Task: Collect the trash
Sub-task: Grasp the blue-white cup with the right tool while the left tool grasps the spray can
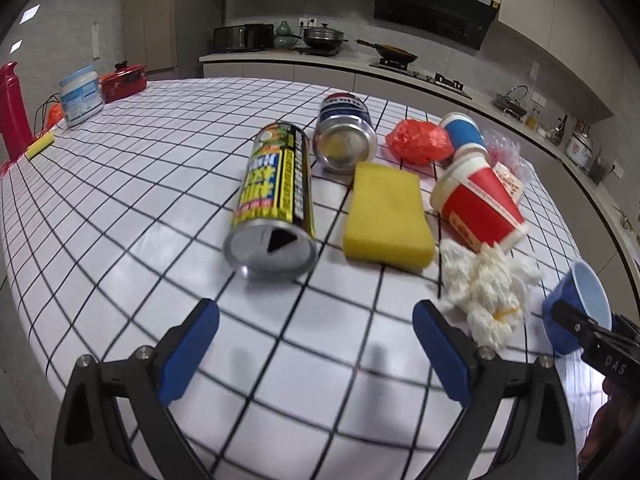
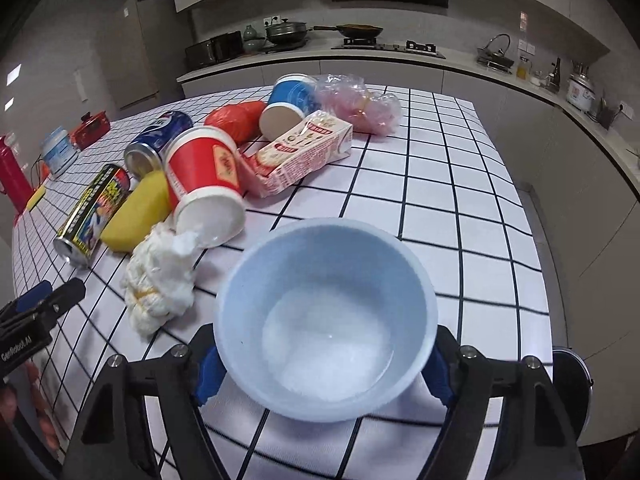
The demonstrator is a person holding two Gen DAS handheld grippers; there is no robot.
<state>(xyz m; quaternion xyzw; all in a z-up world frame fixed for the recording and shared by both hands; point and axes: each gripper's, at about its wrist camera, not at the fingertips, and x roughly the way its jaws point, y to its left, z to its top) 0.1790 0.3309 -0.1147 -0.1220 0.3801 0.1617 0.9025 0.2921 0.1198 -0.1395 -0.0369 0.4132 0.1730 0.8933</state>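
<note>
- Trash lies clustered on the white table [image 1: 120, 208], whose smooth cloth bears a black grid.
- Yellow-and-black can [image 1: 276, 200], a glossy metal cylinder, lies on its side with its opened end facing the left gripper [image 1: 316, 344].
- Blue soda can [image 1: 344, 132] lies on its side just behind a porous yellow sponge [image 1: 386, 216], a rounded block.
- Red paper cup [image 1: 480, 204] is tipped over, its mouth touching a crumpled white tissue [image 1: 488, 292].
- Crumpled orange plastic bag [image 1: 420, 142], a blue paper cup [image 2: 290, 100], a pink carton [image 2: 300, 152] and a clear wrinkled bag [image 2: 356, 104] sit behind.
- Left gripper hangs above bare cloth, jaws wide apart, nothing between them.
- Right gripper [image 2: 324, 364] is clamped on a smooth pale-blue plastic bowl [image 2: 326, 320], round and empty.
</note>
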